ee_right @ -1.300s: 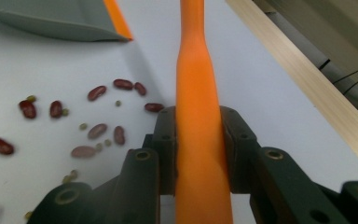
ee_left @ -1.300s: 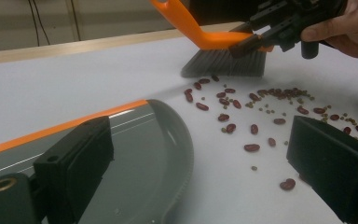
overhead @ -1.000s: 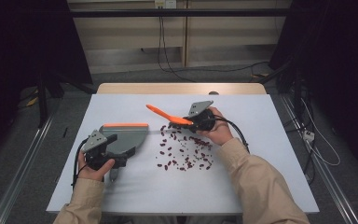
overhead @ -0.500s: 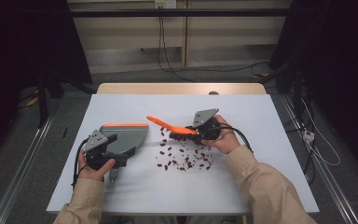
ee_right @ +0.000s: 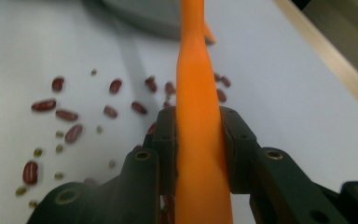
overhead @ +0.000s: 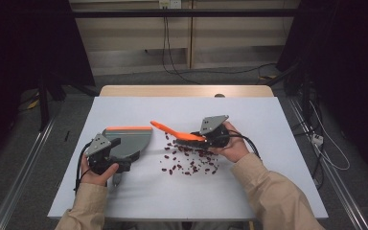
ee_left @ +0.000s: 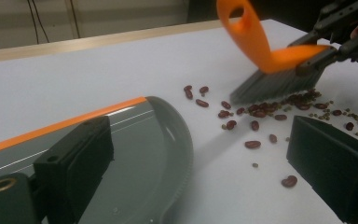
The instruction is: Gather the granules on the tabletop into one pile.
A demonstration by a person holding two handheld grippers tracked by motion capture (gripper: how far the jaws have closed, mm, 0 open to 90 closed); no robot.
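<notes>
The right gripper [overhead: 206,139] has its two jaws clamped on the orange brush [overhead: 179,134], one jaw on each flank of the handle, as the right gripper view shows [ee_right: 200,154]. The brush's long axis runs across the table in the high view, its handle tip with the hanging hole pointing left and slightly away from the person, toward the dustpan; its grey bristles [ee_left: 270,86] point down and touch the table among the beans.

The left gripper [overhead: 106,158] is on the one grey dustpan [overhead: 129,141], which lies flat left of the brush with its orange edge on the far side. Its jaws look wide apart in the left gripper view [ee_left: 205,158]; whether they press on the dustpan I cannot tell.

Between dustpan and brush lie scattered red beans [overhead: 187,163], too many to count, with a few small greenish ones [ee_right: 37,152] mixed in. All rest on the white table [overhead: 268,191], none in the pan.
</notes>
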